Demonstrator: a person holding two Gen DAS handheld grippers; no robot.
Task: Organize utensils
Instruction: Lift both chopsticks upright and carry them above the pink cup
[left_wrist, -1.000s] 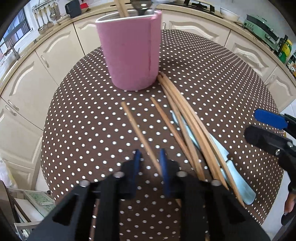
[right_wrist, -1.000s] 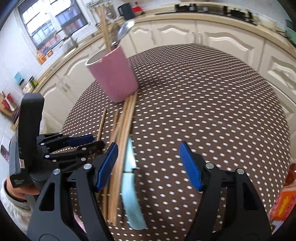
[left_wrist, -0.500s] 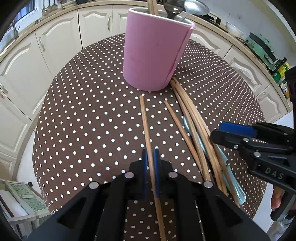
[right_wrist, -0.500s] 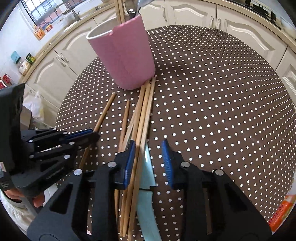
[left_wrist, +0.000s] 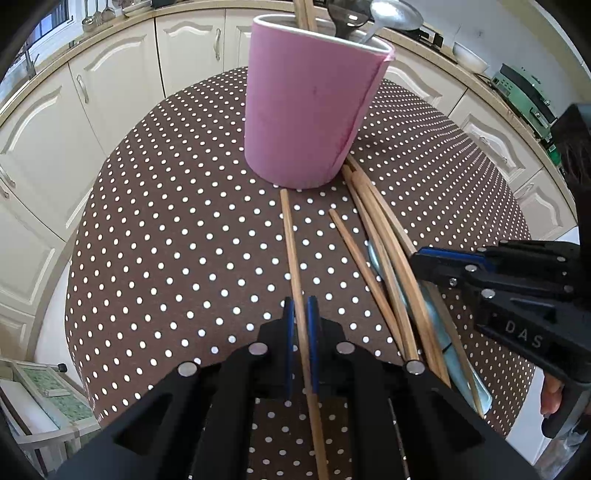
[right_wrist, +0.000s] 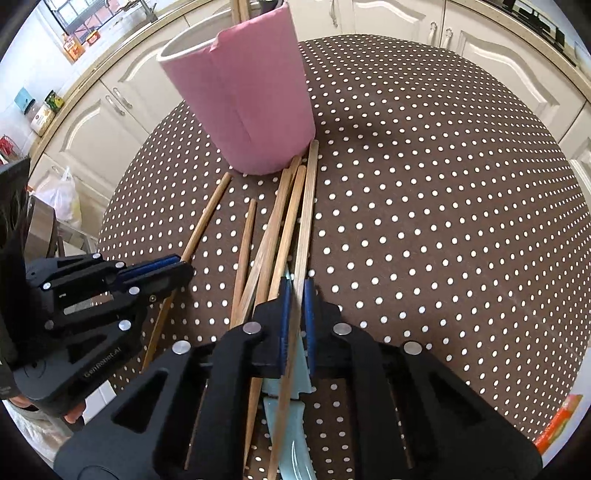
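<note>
Pink holder (left_wrist: 310, 107) already keeps some chopsticks and spoons; several more chopsticks (right_wrist: 280, 221) and a pale blue utensil (right_wrist: 291, 435) lie on the counter (left_wrist: 166, 240); my left claw (left_wrist: 300, 314) clenches one chopstick (left_wrist: 291, 251), my right claw (right_wrist: 294, 295) another (right_wrist: 308, 206).

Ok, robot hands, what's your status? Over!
Left gripper shut on lone chopstick. Right gripper shut on rightmost chopstick of pile. Pink holder ahead, nothing blocking it.

Holder (left_wrist: 310, 107): pink – white rim.
Tablecloth (left_wrist: 177, 236): brown, dotted white.
Chopsticks (right_wrist: 280, 221): tan wood.
Flat utensil (right_wrist: 291, 454): pale blue.
Gripper pads (left_wrist: 312, 325): blue – black frames.
Cabinets (left_wrist: 118, 74): cream.
</note>
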